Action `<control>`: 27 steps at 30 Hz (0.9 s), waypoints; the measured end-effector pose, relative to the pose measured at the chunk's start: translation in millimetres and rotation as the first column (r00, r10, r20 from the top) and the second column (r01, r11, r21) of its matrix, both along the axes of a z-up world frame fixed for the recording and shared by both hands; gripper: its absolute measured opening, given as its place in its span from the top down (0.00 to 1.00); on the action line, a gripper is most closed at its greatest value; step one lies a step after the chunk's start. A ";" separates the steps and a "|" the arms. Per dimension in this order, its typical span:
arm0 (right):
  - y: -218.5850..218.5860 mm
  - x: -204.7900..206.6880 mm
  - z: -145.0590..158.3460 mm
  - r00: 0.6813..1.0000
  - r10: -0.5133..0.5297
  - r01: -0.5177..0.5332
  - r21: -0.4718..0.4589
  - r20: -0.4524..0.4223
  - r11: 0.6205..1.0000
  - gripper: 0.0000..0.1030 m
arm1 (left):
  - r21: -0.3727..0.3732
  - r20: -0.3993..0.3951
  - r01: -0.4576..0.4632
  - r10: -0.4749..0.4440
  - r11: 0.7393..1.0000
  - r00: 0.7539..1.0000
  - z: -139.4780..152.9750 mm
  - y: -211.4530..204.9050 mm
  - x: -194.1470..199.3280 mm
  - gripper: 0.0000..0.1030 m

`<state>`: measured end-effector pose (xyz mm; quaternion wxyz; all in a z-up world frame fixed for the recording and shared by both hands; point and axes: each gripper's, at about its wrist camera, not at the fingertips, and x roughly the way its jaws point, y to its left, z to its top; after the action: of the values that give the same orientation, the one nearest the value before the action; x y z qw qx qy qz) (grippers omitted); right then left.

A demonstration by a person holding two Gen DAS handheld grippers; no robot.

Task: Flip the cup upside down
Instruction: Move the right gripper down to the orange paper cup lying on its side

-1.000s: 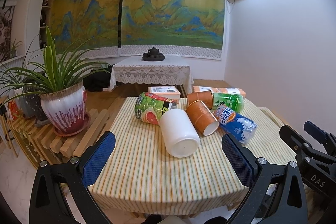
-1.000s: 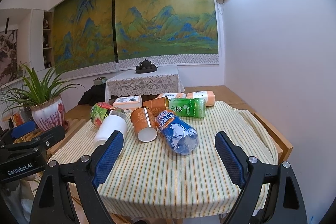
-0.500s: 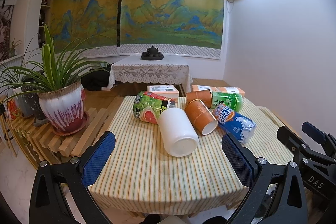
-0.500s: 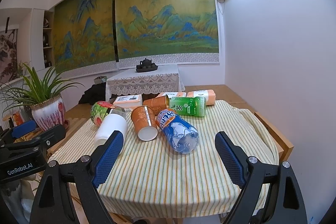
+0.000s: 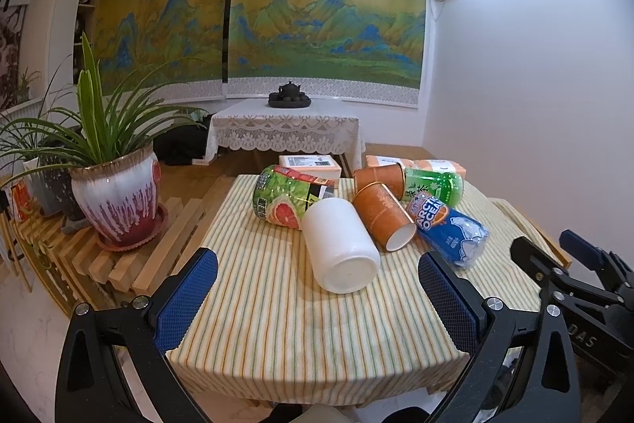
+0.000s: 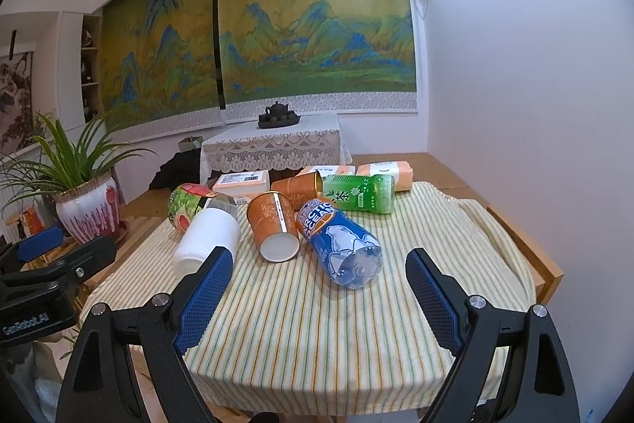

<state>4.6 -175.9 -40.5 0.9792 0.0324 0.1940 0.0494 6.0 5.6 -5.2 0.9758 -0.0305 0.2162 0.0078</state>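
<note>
A white cup (image 5: 340, 248) lies on its side on the striped tablecloth (image 5: 277, 324), its flat bottom toward me; it also shows in the right wrist view (image 6: 206, 240). An orange paper cup (image 5: 382, 221) lies on its side beside it, also in the right wrist view (image 6: 273, 224), with a second orange cup (image 5: 378, 177) behind. My left gripper (image 5: 317, 288) is open and empty, just short of the white cup. My right gripper (image 6: 317, 284) is open and empty, in front of the orange cup and the blue bottle.
A blue Arctic Ocean bottle (image 6: 340, 244), a green tea bottle (image 6: 358, 193), a grapefruit-print can (image 5: 285, 201) and flat packets (image 5: 309, 163) lie among the cups. A potted plant (image 5: 115, 197) stands on a slatted bench at left. A white wall is at right.
Both grippers have crept slightly forward toward the table; the objects look a little closer. Nothing on the table has moved.
</note>
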 end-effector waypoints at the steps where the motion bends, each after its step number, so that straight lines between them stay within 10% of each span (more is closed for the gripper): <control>1: 0.0 3.9 -0.9 1.000 0.004 -0.004 0.003 -0.006 1.000 0.16 | 0.000 -0.003 -0.001 0.001 1.000 1.000 -0.5 0.5 1.2 0.00; 27: 30.2 162.3 -46.7 0.943 0.174 -0.171 0.035 -0.284 0.985 0.22 | -0.041 -0.073 -0.090 0.086 0.995 0.994 -26.2 46.3 33.2 0.00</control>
<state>166.9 -145.7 -87.2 0.9326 0.0266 0.3354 0.1306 39.2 51.9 -31.5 0.9654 -0.0611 0.2492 0.0472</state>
